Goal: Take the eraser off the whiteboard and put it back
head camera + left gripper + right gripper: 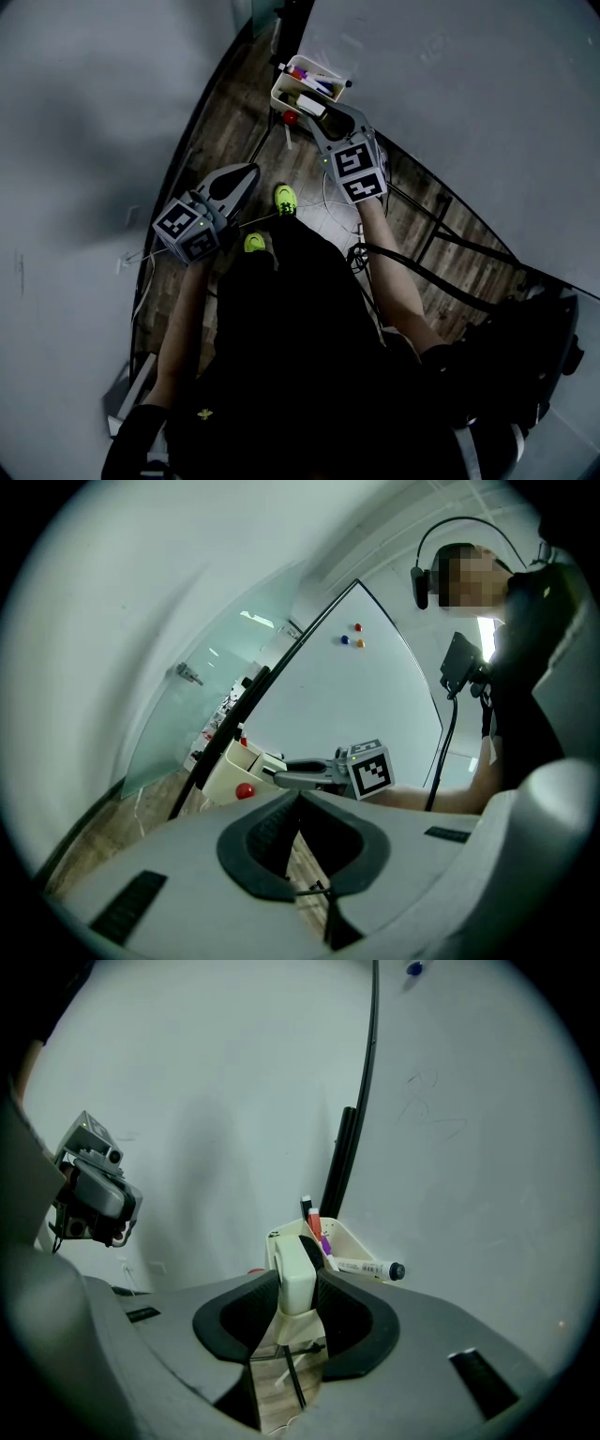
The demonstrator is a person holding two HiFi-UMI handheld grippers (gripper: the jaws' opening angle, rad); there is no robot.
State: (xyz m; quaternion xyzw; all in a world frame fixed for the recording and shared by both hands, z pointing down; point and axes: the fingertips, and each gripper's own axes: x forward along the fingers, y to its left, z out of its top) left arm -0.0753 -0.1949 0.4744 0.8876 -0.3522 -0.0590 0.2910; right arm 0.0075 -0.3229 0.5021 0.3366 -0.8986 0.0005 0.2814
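A cream-white eraser [298,1279] sits between the pads of my right gripper [298,1288], which is shut on it. The eraser [310,105] is held just in front of the white marker tray [281,89] fixed to the whiteboard [450,84], whose lower edge shows in the head view. In the right gripper view the tray [361,1246] holds red, purple and black markers, and one marker [370,1267] lies across its rim. My left gripper [249,173] hangs lower left over the floor, shut, with nothing in it.
A red magnet [290,118] sticks near the tray. Small magnets [353,636] dot the whiteboard higher up. The board's black stand legs [441,230] and cables run over the wooden floor [225,122]. The person's feet in bright yellow shoes [284,199] stand below.
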